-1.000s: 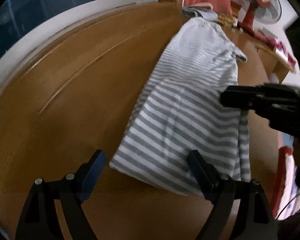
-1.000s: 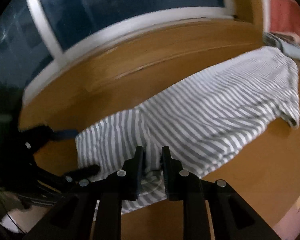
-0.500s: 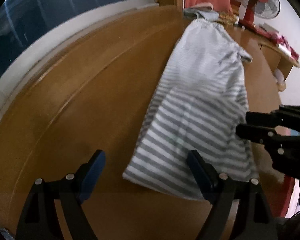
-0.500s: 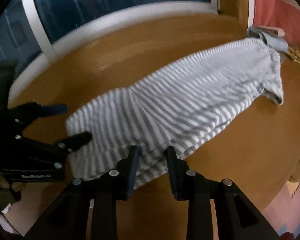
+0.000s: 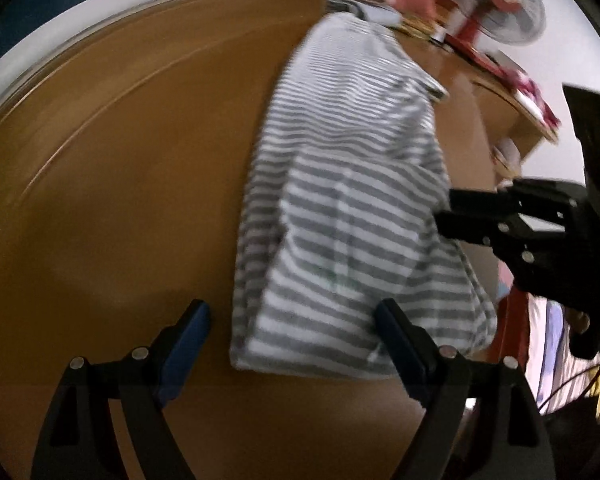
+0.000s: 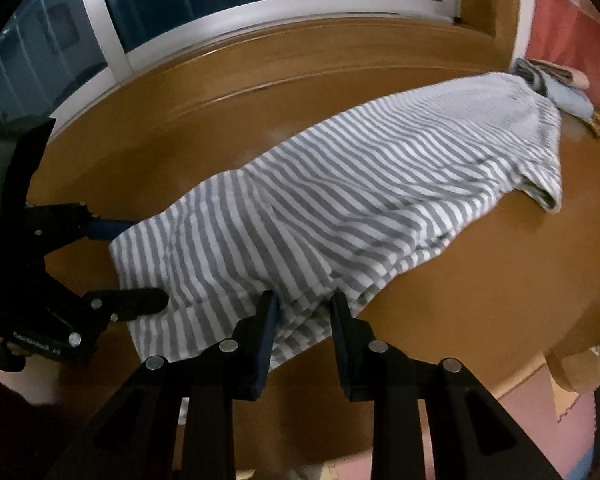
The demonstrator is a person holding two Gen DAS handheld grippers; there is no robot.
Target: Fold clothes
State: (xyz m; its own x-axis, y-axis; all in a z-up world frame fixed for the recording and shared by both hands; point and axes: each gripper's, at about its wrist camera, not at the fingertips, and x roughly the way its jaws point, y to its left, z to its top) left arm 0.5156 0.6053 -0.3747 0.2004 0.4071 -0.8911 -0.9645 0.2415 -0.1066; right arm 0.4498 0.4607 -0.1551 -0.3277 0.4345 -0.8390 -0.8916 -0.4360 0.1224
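One striped shirt (image 6: 340,208) lies lengthwise on the table (image 5: 120,180); two grippers point steeply down at its near end. The left gripper (image 5: 292,320) spreads wide around the hem, pads clear. The right gripper (image 6: 304,312) stands narrowly apart; bunched cloth between, contact hard to judge. A fan (image 5: 500,4) is blurred.

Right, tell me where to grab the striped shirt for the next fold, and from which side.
Probably the near hem corners of the striped shirt. It lies long and narrow on the wooden table, that end squared off nearest both tools. Come in low from the near table edge; the left gripper, wide open, already straddles one corner, the right gripper the other.
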